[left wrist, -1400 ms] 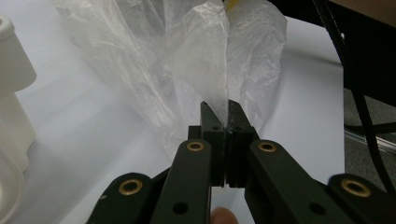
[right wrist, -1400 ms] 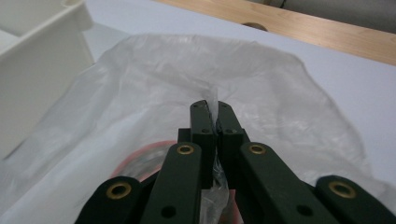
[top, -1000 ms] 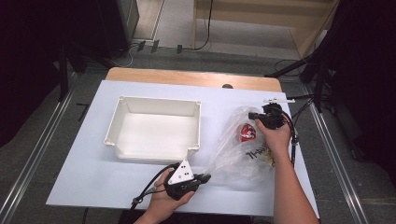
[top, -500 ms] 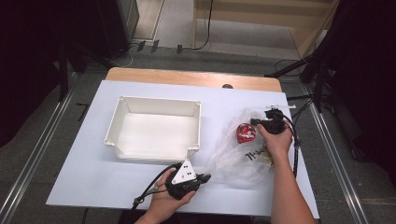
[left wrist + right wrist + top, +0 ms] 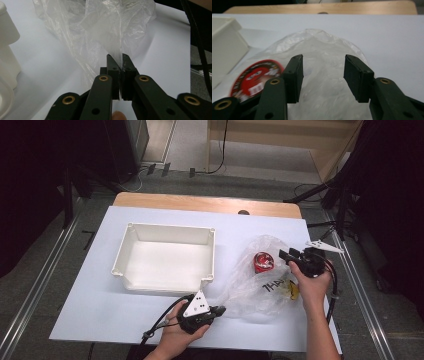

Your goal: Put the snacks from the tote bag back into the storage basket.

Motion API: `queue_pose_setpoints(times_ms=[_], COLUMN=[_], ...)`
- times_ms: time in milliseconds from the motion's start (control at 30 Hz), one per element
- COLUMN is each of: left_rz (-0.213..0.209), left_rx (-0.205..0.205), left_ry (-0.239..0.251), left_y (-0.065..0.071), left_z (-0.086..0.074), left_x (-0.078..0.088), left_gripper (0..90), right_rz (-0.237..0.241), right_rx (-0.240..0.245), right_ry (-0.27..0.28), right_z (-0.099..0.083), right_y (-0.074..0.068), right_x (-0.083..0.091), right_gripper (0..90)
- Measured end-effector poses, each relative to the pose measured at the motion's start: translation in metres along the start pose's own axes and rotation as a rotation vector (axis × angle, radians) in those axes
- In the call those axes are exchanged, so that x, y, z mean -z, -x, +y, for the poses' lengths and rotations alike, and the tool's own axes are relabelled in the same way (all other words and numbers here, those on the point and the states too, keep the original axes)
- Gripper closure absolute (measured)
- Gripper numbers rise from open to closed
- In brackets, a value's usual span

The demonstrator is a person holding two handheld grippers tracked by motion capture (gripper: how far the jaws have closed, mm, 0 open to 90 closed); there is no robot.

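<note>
At about four o'clock on the white surface (image 5: 90, 310) lies the crumpled clear plastic bag (image 5: 255, 287) with a round red candy tin (image 5: 262, 262) inside. Left gripper (image 5: 218, 310), its jaws clamped on the bag's near corner, sits at the bag's seven o'clock. Right gripper (image 5: 286, 254), jaws apart and just been opening with nothing pinched, sits at three o'clock of the tin, nearer to it than the left

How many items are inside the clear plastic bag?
2 visible: a red round packet near the bag's middle, and a yellow item at its right edge, beside the right hand. Crumpled film may hide more.
</note>
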State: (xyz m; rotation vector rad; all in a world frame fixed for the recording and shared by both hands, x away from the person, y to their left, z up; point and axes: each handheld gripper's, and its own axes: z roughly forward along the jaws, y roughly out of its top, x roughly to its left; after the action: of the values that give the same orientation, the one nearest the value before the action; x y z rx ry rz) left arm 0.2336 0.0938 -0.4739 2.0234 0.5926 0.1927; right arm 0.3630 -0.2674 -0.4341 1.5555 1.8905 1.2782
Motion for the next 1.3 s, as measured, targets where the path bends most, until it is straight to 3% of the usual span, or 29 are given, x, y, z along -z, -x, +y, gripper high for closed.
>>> queue_pose_setpoints(times_ms=[133,267,433,500,667,900,1033,1100,1200,1300], left_rz=[-0.002,-0.003,-0.012,-0.016,-0.02,-0.017,-0.018,-0.018,-0.015,-0.01], left_rx=[-0.003,-0.004,-0.001,0.002,0.003,0.007,0.012,0.015,0.019,0.018], left_ry=[0.005,0.01,0.014,0.017,0.016,0.013,0.014,0.015,0.02,0.018], left_y=[0.0,0.001,0.0,-0.001,-0.001,-0.002,-0.002,-0.002,-0.003,-0.002], left_z=[0.0,0.0,-0.001,-0.001,-0.001,0.0,-0.001,-0.001,-0.001,-0.001], left_x=[0.0,0.0,0.001,0.001,0.002,0.001,0.001,0.002,0.002,0.002], left_gripper=[88.3,88.0,87.6,87.4,87.2,85.5,84.2,82.8,80.6,79.1], right_rz=[0.006,0.055,0.062,0.087,0.087,0.034,0.012,-0.025,-0.091,-0.126], right_rx=[0.037,0.035,0.06,0.023,0.041,0.044,0.053,0.043,0.027,0.011], right_ry=[0.055,0.085,0.02,0.015,-0.054,-0.164,-0.195,-0.2,-0.203,-0.191], right_z=[-0.01,-0.027,-0.05,-0.055,-0.064,-0.076,-0.08,-0.08,-0.081,-0.08], right_y=[-0.019,-0.038,-0.052,-0.051,-0.051,-0.044,-0.042,-0.039,-0.033,-0.031], right_x=[0.028,0.043,0.033,0.029,0.019,0.008,0.008,0.011,0.017,0.024], right_gripper=[48.6,48.6,45.1,45.2,57.8,71.5,82.4,88.9,90.0,87.7])
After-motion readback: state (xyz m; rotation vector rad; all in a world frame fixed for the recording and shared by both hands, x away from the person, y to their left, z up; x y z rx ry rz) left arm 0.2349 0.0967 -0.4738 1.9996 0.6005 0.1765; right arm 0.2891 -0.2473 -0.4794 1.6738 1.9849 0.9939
